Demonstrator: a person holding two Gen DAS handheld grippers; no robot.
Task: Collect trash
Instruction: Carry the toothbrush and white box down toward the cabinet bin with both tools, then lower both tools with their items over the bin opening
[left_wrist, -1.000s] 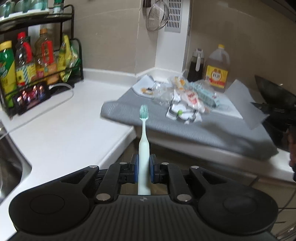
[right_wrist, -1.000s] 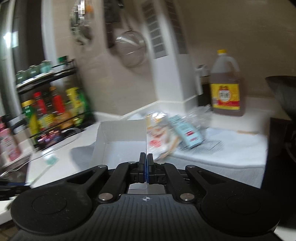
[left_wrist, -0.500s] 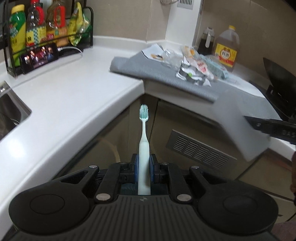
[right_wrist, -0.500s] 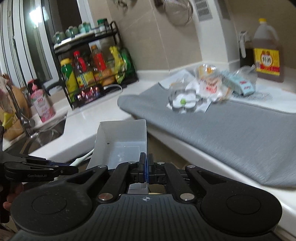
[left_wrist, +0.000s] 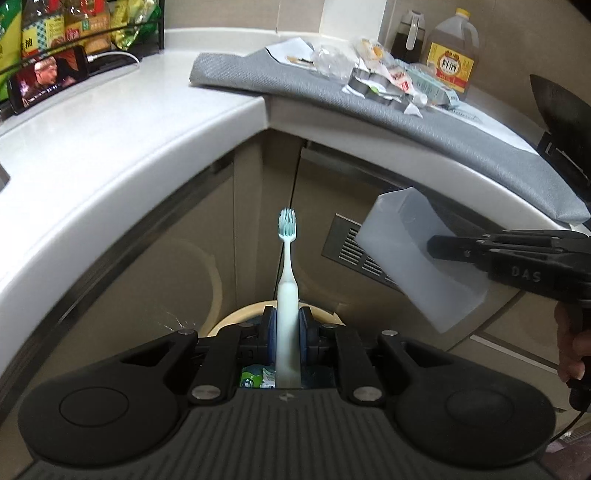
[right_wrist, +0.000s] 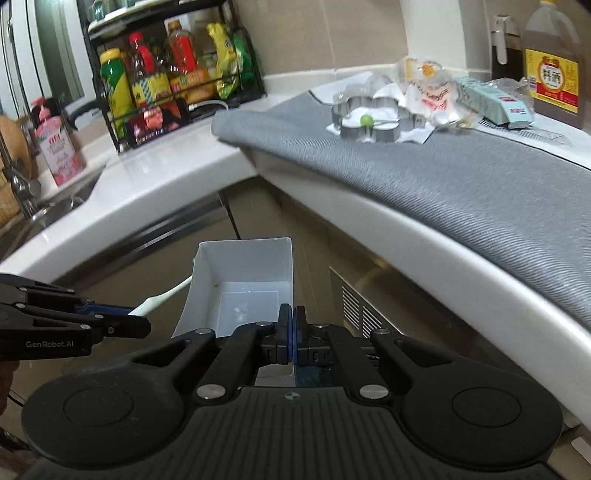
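Note:
My left gripper (left_wrist: 287, 328) is shut on a pale green toothbrush (left_wrist: 286, 280), bristles pointing away, held below counter height over a round beige bin (left_wrist: 236, 317) with wrappers inside. My right gripper (right_wrist: 291, 332) is shut on the wall of an empty white plastic box (right_wrist: 243, 291); the box also shows in the left wrist view (left_wrist: 417, 266), to the right of the toothbrush. A pile of trash (left_wrist: 388, 79) with wrappers, a metal cookie cutter (right_wrist: 369, 118) and a blue carton (right_wrist: 495, 105) lies on the grey mat (right_wrist: 461, 177) on the counter.
The white counter (left_wrist: 110, 133) curves around above both grippers. A black rack of bottles (right_wrist: 170, 81) and a phone (left_wrist: 48, 79) stand at the back left. A sink (right_wrist: 44, 206) is far left. A cooking wine jug (right_wrist: 554, 70) and a black wok (left_wrist: 561, 110) stand right. A cabinet vent (left_wrist: 362, 251) is ahead.
Both grippers have dropped from counter level to below the counter edge, in front of the cabinets. The bin now shows under the left gripper. Both grips are unchanged.

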